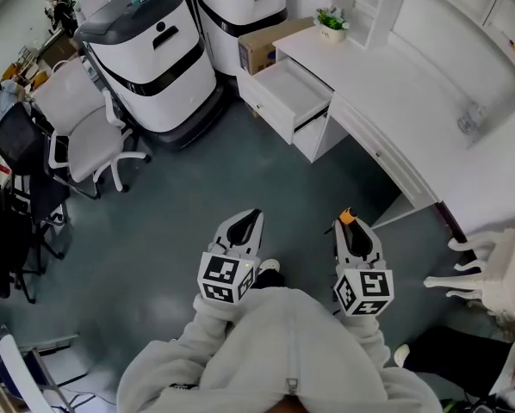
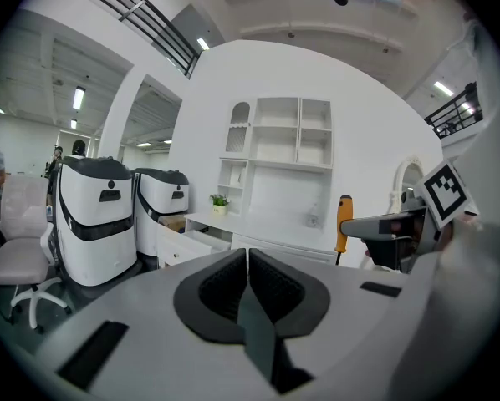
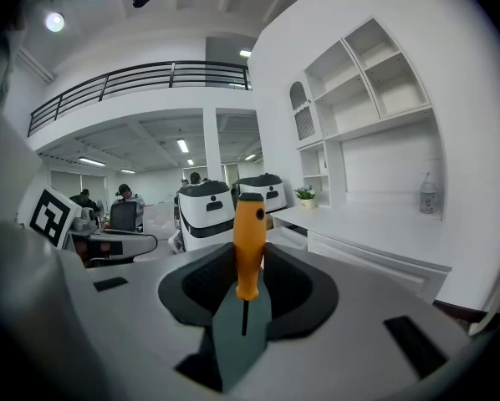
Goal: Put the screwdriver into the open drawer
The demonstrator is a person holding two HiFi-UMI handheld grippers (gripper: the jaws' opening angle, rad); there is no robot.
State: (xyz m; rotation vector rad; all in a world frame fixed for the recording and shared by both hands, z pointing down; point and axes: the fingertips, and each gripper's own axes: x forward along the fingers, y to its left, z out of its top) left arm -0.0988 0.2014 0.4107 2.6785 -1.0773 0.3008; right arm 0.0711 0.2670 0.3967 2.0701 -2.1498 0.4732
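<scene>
Step in hand: we judge this to be the carry. The tool is gripped and the drawer is not yet reached.
Screwdriver (image 3: 248,249): its orange handle stands upright at the centre of the right gripper view, with the shank pointing down. In the head view only its orange tip shows, lower middle-right.
Right gripper (image 1: 348,224) fingers: clamped on the screwdriver's lower handle.
Left gripper (image 1: 250,222) fingers: pressed together, with nothing between them.
Drawer (image 1: 270,110): pulled out from under the white bench (image 1: 395,93), at upper centre of the head view, well apart from both grippers. We see nothing inside it.
Next move: we expect the right gripper must travel up-frame to above the drawer opening, then sink inside the walls before the fingers part. The upright tool probably needs tilting to lie flat.
Edges: the drawer's front panel and side walls. The bench lip hangs over the drawer's rear.
Open room: bare floor (image 1: 197,188) lies between us and the drawer. White machines (image 1: 150,54) stand just beside the drawer at upper left, an office chair (image 1: 81,127) is at left, and a white chair (image 1: 499,274) is at the right edge.
</scene>
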